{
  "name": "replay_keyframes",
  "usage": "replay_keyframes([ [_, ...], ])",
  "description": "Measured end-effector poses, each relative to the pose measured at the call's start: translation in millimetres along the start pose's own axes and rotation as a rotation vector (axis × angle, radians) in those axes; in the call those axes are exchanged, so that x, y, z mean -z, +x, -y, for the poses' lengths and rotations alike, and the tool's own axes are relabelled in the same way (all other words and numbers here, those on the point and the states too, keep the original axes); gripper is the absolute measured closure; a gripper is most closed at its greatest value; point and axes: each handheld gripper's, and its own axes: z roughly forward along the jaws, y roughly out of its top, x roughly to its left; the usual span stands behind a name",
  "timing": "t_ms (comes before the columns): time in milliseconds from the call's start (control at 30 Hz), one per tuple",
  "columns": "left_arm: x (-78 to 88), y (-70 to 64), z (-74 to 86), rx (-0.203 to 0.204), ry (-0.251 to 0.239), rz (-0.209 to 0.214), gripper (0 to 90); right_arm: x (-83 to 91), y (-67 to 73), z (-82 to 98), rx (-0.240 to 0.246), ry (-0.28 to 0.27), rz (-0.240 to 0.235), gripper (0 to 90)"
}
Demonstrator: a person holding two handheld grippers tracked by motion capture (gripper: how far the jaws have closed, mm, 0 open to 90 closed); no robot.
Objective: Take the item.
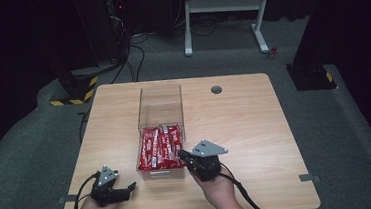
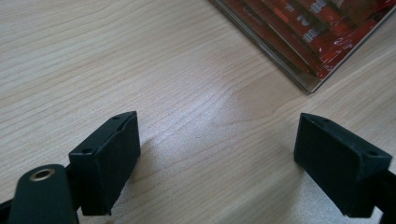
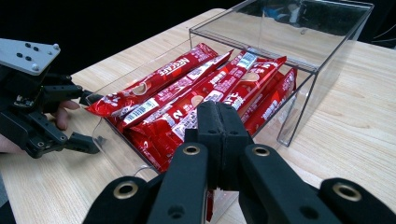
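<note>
A clear plastic box (image 1: pixel 159 105) stands mid-table, its drawer (image 1: pixel 160 173) pulled toward me and packed with several red Nescafe sachets (image 1: pixel 159 146). My right gripper (image 1: pixel 180 154) is shut at the drawer's front right corner, its tips just over the sachets (image 3: pixel 196 88). In the right gripper view its jaws (image 3: pixel 219 111) press together with nothing seen between them, in front of the clear box (image 3: pixel 299 42). My left gripper (image 1: pixel 129 190) rests low on the table left of the drawer, open. Its jaws (image 2: pixel 219 135) stand wide apart over bare wood, with the sachets (image 2: pixel 303 28) at the upper right.
The wooden table (image 1: pixel 245 125) has a round grey cable hole (image 1: pixel 216 89) at the back. Beyond it on the carpet stand a white desk frame (image 1: pixel 223 3) and black stands with yellow-striped feet (image 1: pixel 74 90). The left gripper (image 3: pixel 89 121) appears at the left of the right gripper view.
</note>
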Motion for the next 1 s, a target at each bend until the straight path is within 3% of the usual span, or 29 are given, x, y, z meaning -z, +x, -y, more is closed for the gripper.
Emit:
replay_keyframes([
  [1000,0.0,0.0,0.0,0.000,0.000,0.000,15.1,16.5,-9.3,-5.1,0.004,-0.047,0.017,90.0],
])
